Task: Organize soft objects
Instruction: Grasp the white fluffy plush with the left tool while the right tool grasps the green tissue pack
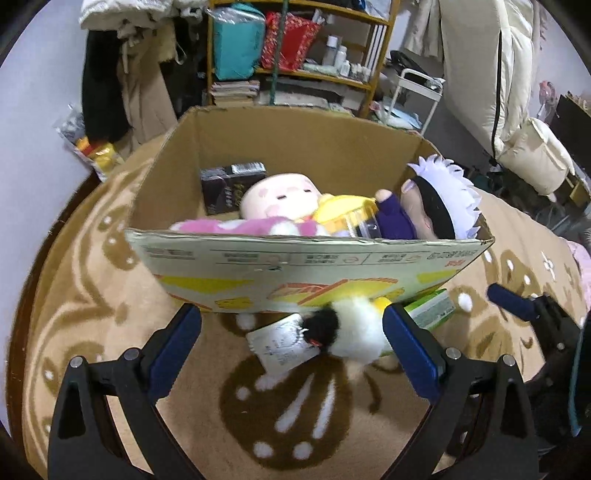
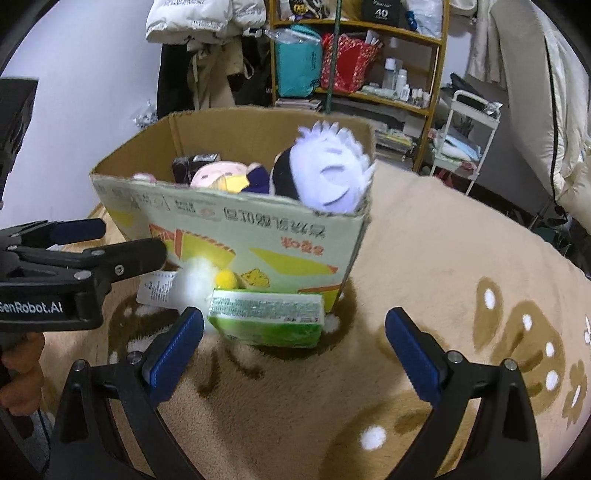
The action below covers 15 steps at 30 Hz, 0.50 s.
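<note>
Both the left gripper [image 1: 291, 332] and right gripper [image 2: 294, 336] are held with fingers apart and empty before the cardboard box [image 1: 306, 258], presumably because the white plush toy [image 1: 354, 328] and green tissue pack [image 2: 267, 319] beside it are not yet packed.

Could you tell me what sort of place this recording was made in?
Probably a lived-in bedroom or storage room at home: a cluttered wooden shelf unit, hanging pale padded coats, and a beige patterned fleece blanket under the open cardboard box.
</note>
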Tool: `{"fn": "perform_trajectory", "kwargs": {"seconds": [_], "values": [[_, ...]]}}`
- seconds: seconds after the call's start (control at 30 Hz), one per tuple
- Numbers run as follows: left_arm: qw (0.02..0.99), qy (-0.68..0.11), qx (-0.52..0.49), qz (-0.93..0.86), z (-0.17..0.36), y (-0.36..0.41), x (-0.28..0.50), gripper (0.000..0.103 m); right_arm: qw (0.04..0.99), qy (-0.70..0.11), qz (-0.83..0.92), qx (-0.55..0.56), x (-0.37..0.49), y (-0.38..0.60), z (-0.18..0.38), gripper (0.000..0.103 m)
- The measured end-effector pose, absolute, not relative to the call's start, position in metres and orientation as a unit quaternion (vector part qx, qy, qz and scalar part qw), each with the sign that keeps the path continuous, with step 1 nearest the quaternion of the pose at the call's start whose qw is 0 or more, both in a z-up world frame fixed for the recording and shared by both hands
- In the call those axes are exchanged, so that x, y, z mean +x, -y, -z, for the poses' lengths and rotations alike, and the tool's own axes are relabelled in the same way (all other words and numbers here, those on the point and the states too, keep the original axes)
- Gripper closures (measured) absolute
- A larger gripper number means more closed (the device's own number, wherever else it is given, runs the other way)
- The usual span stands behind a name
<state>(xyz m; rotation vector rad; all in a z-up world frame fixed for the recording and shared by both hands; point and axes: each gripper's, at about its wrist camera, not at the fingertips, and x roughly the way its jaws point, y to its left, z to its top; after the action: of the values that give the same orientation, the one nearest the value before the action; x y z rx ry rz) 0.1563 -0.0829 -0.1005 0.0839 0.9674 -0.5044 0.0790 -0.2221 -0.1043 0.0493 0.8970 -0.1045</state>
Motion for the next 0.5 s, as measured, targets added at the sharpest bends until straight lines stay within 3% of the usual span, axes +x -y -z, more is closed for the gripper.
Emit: {"fn": "perform_trajectory", "kwargs": {"seconds": [0.5], "values": [[0.822, -0.496, 0.071, 0.270, 0.128, 0.108, 0.169, 0.005, 0.876, -0.480, 0.024, 0.046, 0.097, 0.213, 0.136, 0.000]]}}
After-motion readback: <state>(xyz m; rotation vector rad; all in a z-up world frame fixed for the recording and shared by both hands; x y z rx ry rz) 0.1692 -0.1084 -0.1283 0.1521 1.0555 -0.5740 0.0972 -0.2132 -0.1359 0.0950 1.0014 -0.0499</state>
